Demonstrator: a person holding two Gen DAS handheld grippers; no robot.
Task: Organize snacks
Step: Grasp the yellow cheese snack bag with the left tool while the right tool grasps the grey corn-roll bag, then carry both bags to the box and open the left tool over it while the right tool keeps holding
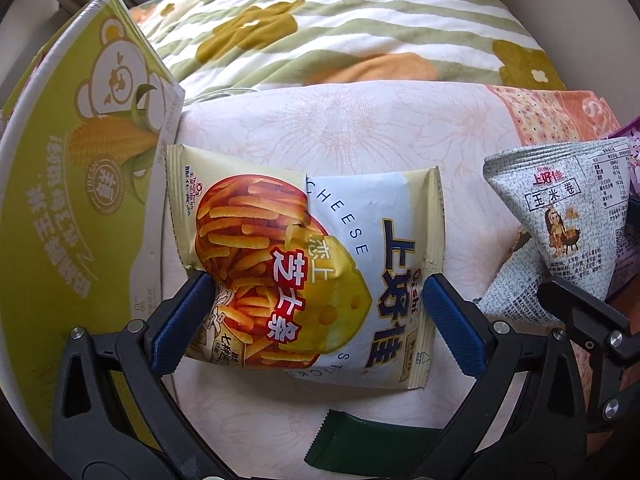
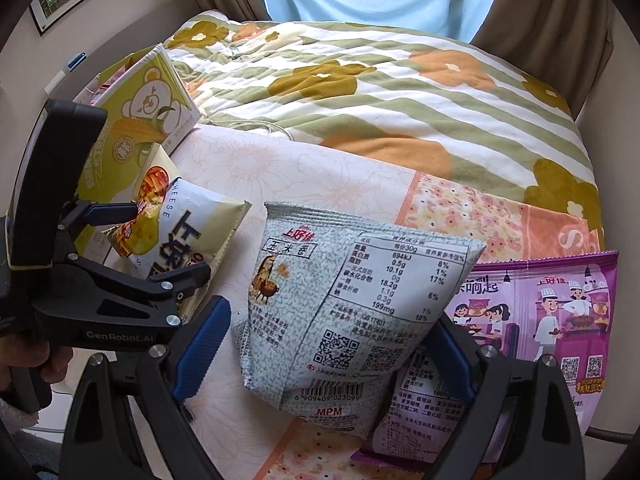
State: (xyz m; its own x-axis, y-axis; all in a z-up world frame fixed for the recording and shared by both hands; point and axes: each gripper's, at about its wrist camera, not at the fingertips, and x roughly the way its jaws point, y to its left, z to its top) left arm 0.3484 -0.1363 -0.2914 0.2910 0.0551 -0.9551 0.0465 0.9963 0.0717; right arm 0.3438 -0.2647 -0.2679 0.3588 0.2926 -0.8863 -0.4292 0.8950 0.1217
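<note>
- My left hand-held gripper (image 1: 316, 292) straddles the cheese bag (image 1: 304, 264) lying flat on the bed (image 1: 360, 128). The left pad dents the bag's edge and the right pad touches the other edge, so I read it as closed on the bag, though only lightly.
- That bag is puffed with air — light, soft, and full of brittle sticks. I judge a hard squeeze would crush them or pop the seal.
- The film looks glossy, so it may slide out of a loose pinch. I'd rather hold across the lower body where the pads now sit than on the flat crimped seams.
- My right hand-held gripper (image 2: 332, 344) stands wide around the grey bag (image 2: 352, 312), which leans tilted on the bed. In the right view its left pad stands clear of the bag; the right pad is half hidden behind it, so I can't tell if it touches.
- The grey bag looks equally light and pillowy; its lower half by the barcode sits between the pads and seems the natural place to close.
- A purple bag (image 2: 552, 312) lies partly under the grey one — closing low might catch its edge too.
- The green box (image 1: 80, 184) stands just left of the cheese bag; stiff card.
</note>
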